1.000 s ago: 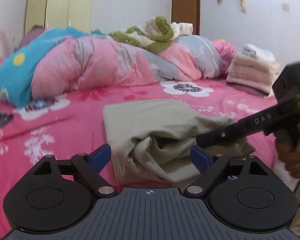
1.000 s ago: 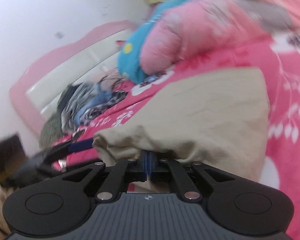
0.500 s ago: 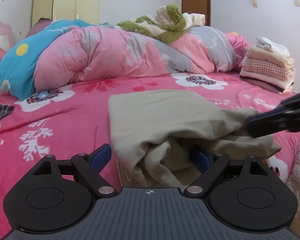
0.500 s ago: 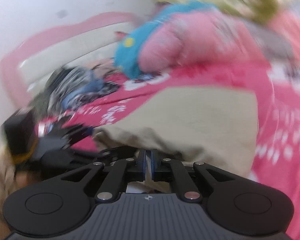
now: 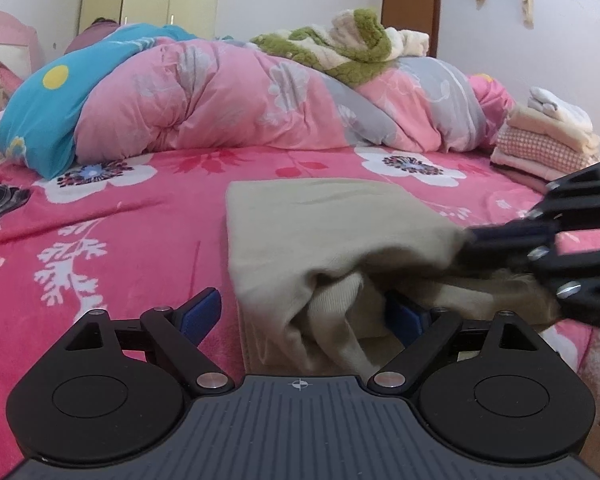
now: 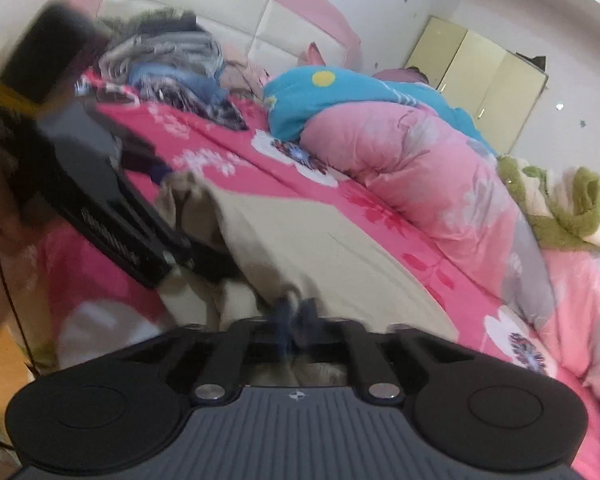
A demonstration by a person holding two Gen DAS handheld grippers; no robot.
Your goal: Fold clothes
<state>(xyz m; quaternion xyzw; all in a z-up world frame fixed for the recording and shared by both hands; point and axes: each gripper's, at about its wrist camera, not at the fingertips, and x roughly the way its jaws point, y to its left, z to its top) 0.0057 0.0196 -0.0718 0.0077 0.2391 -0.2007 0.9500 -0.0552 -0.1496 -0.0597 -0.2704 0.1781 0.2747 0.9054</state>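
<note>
A beige garment [image 5: 320,220] lies partly folded on the pink flowered bed sheet [image 5: 100,220], its near end bunched up. My left gripper [image 5: 302,312] is open wide at that bunched end. Its left finger rests on the sheet and its right finger is half hidden under a fold. My right gripper [image 5: 472,240] comes in from the right, jaws closing, pinching the garment's right edge. In the right wrist view its blue pads [image 6: 288,312] press together on beige cloth [image 6: 320,240], and the left gripper [image 6: 180,208] shows blurred at the left, held by a hand.
A rolled pink and blue quilt [image 5: 220,104] with a green fleece blanket [image 5: 340,48] fills the far side of the bed. Folded clothes [image 5: 548,140] are stacked at far right. Unfolded clothes [image 6: 168,64] are heaped by the headboard. A wardrobe and door stand behind.
The right gripper has rolled strongly and shifted along the garment's right edge, still pinching cloth. The left gripper has crept slightly closer to the bunched end and stays open.
</note>
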